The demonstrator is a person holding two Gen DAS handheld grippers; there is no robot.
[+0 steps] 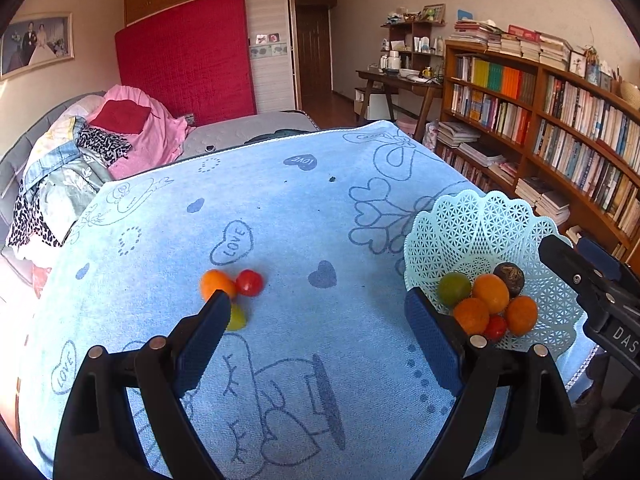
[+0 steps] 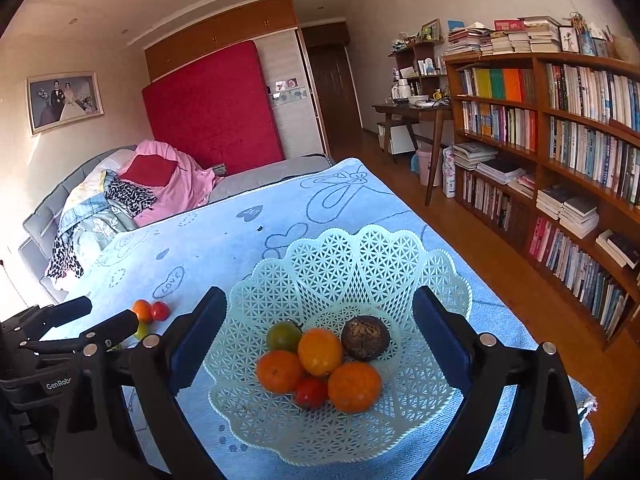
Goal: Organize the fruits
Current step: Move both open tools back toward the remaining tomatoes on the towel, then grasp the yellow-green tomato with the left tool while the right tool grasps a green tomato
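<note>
Fruits mostly gathered: six sit in the pale-green lattice plastic basket (image 2: 400, 248) at right.
Three small loose fruits (image 1: 236, 292) remain left (one yellow-green); left gripper (image 1: 316, 320) and right gripper (image 2: 320, 320) gape wide, empty.

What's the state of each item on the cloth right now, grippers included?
left gripper: open, nothing between the fingers.
right gripper: open, empty, over the basket.
basket: upright on the blue cloth, holding six fruits.
loose orange fruit: on the cloth, outside the basket, touching the loose red tomato.
yellow-green fruit: on the cloth, partly hidden by the left finger.
dark round fruit: in the basket.
</note>
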